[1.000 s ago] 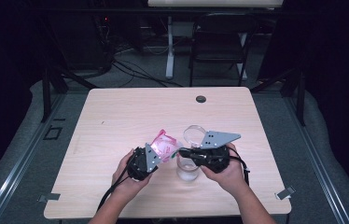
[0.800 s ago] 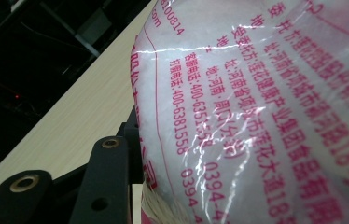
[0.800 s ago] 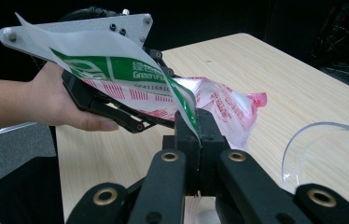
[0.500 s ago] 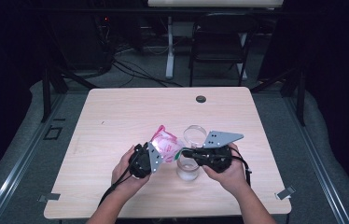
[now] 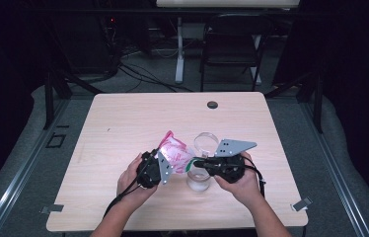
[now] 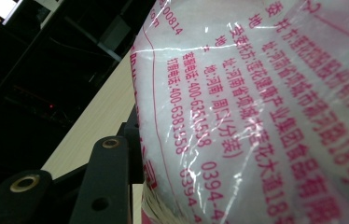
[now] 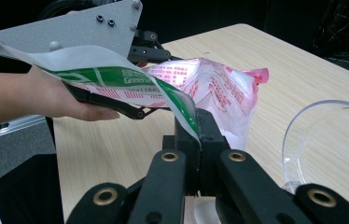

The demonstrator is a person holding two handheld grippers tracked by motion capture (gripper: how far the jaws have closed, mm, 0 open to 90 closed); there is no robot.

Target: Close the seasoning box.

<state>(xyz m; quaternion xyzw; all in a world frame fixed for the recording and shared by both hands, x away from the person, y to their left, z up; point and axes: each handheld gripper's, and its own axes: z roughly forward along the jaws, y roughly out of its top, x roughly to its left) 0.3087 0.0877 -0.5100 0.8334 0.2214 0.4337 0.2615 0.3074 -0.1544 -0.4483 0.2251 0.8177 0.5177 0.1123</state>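
A clear plastic bag with pink print and white contents hangs just above the table between both grippers. My left gripper is shut on its near side; in the left gripper view the bag presses right against the lens beside one black jaw. My right gripper is shut on the bag's green-and-white top strip, with its tip to the right of the bag. A clear glass vessel stands on the table under the right gripper, its rim to the right of the jaws.
The light wooden table has a small black round cap near its far edge. A dark chair and cables on the floor lie beyond the table. Cables trail from both grippers toward the near edge.
My right gripper has shifted slightly to the right with the bag's strip in it. The left gripper and bag have barely moved.
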